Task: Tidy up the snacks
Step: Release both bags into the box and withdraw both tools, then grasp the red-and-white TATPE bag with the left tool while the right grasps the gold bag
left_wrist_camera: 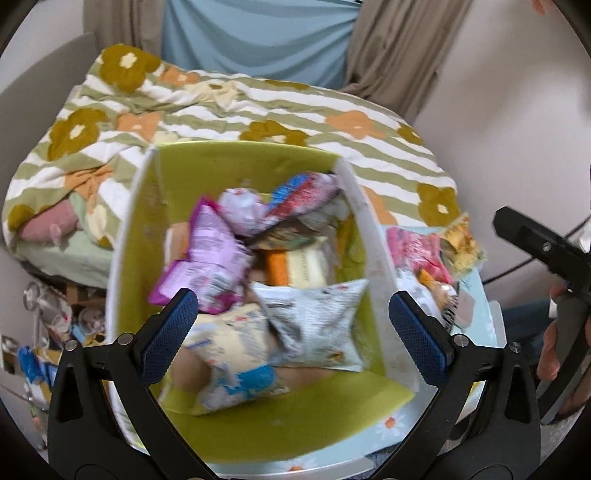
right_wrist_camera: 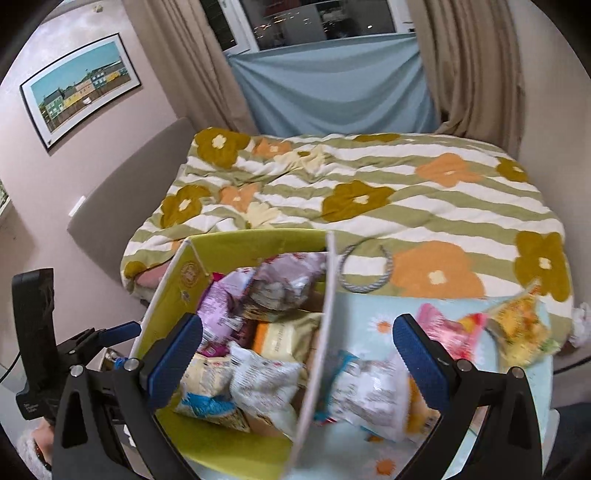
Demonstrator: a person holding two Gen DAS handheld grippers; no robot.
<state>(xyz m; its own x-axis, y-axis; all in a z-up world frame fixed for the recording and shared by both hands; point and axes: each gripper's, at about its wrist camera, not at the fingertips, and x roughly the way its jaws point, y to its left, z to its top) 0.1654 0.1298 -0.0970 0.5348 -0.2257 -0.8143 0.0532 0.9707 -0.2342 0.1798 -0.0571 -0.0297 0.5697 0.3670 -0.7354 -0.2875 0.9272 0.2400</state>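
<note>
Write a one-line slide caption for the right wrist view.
Open right tongs hover over the white-walled, lime-lined cardboard box of snack packets, with more packets on the daisy-print light-blue surface.

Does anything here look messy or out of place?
Yes. Most snacks sit in the green box, but several packets still lie loose on the tray beside it, outside the box's right wall.

Soft, even indoor light fills both fisheye views, with only faint shadows. Motion blur smears the snack packets [left_wrist_camera: 310, 317] in the green box [left_wrist_camera: 258, 162]; the flowered bedspread [right_wrist_camera: 369, 192] beyond stays sharper. The far window [right_wrist_camera: 325, 22] is dark. Straight lines bow toward the black, vignetted corners.
</note>
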